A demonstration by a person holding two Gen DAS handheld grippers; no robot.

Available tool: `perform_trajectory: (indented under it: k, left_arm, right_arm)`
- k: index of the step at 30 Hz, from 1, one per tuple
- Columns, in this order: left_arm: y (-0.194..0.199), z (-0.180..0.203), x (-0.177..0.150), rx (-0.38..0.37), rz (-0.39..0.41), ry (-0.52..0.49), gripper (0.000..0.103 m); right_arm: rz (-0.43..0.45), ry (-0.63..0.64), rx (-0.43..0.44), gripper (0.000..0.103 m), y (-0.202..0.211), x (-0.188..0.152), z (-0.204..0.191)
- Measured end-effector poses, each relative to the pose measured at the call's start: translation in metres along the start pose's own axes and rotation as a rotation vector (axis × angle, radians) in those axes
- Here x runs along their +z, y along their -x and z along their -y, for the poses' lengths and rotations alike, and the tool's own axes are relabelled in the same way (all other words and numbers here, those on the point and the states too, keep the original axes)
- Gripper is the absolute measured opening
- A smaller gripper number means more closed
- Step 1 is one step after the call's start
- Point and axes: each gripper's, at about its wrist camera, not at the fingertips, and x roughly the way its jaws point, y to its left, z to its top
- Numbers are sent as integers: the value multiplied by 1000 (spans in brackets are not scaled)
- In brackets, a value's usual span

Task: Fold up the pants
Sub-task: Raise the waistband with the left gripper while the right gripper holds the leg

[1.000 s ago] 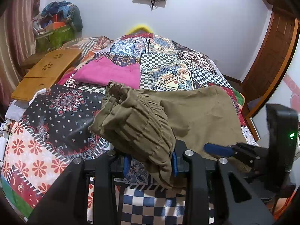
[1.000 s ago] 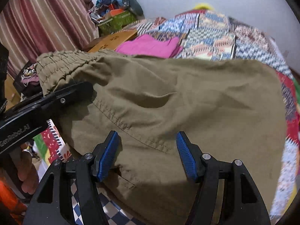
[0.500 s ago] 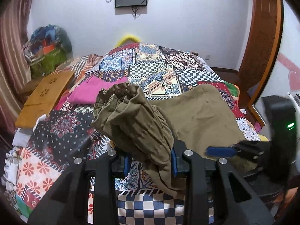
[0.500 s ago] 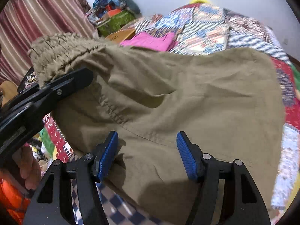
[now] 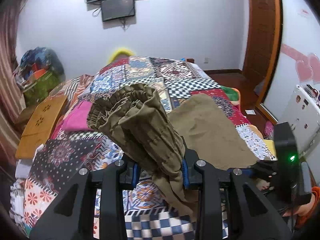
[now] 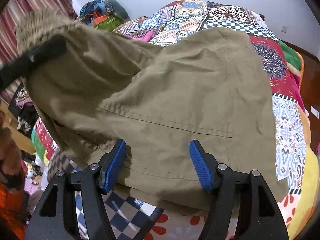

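Waistband lifted for the fold

Left gripper (image 5: 159,170) pinches the pants (image 6: 170,92) waistband, raising it to carry over; right gripper (image 6: 158,165) stands spread, fabric loose between.

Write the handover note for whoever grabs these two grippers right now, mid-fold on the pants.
Left gripper: shut on the bunched elastic waistband of the olive pants, lifted off the quilt.
Right gripper: jaws apart, pants fabric between them, pads not pressing.
Pants: the rest lies spread on the bed.
Done: waist end raised.
Left: probably carry the waist over the legs, lay it down, smooth.
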Motion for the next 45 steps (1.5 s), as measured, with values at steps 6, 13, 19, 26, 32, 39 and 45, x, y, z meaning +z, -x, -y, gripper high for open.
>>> perform_trajectory:
  k: [6, 13, 19, 26, 32, 39, 45]
  left_arm:
    - [-3, 21, 13, -63, 6, -24, 31]
    - [-5, 44, 28, -104, 12, -69, 31]
    - [-13, 51, 33, -138, -10, -70, 31]
    - [-18, 70, 39, -163, -11, -111, 31]
    - [-24, 92, 43, -194, -13, -149, 31]
    - [-33, 122, 47, -235, -21, -206, 30]
    - [-43, 133, 50, -272, -49, -226, 30]
  right_arm:
    - [16, -15, 28, 65, 2, -3, 7]
    - [53, -56, 44, 64, 13, -5, 11]
    - [203, -167, -12, 64, 65, -16, 40]
    - [101, -249, -88, 64, 43, -35, 76]
    - [67, -187, -112, 71, 23, -30, 69]
    - [81, -199, -85, 71, 28, -32, 74]
    - [161, -258, -69, 70, 64, -37, 83]
